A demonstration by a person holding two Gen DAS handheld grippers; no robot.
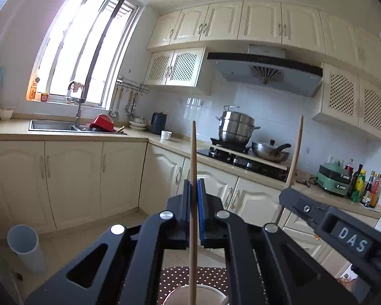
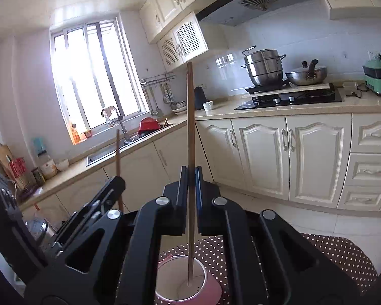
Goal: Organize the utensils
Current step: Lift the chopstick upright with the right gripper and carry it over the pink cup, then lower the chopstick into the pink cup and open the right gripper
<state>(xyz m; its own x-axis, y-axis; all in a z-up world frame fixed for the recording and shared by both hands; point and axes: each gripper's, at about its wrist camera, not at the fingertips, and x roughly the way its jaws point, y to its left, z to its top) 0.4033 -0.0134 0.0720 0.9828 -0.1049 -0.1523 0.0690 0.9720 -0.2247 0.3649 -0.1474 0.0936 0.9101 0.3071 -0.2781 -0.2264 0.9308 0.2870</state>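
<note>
Left wrist view: The left gripper [image 1: 193,193] is clamped on 1 wooden chopstick [image 1: 193,167], held near-upright between the blue pads. The long axis runs vertical, crossing the fingers at a right angle. The lower end drops toward the pink cup [image 1: 176,295] at the bottom edge of the frame, directly below the fingers; whether the tip is inside the rim cannot be told here. The right gripper [image 1: 285,193] enters from the right, carrying a second chopstick [image 1: 296,150], tilted slightly.

Right wrist view: The right gripper [image 2: 189,185] is closed on its chopstick [image 2: 189,127], also vertical. The lower end sits inside the mouth of the pink cup [image 2: 210,288], near the far inner wall. The left gripper [image 2: 118,181] stands just beside, to the left, with its chopstick [image 2: 118,152] upright. Judged from this, the right hand is nearer to release; the left must centre over the same opening.

Surface and room: The cup stands on a brown polka-dot cloth [image 2: 337,254]. Beyond it are cream cabinets [image 2: 315,157], a sink [image 1: 52,125] under a window, and a hob with a steel pot [image 2: 264,67].
</note>
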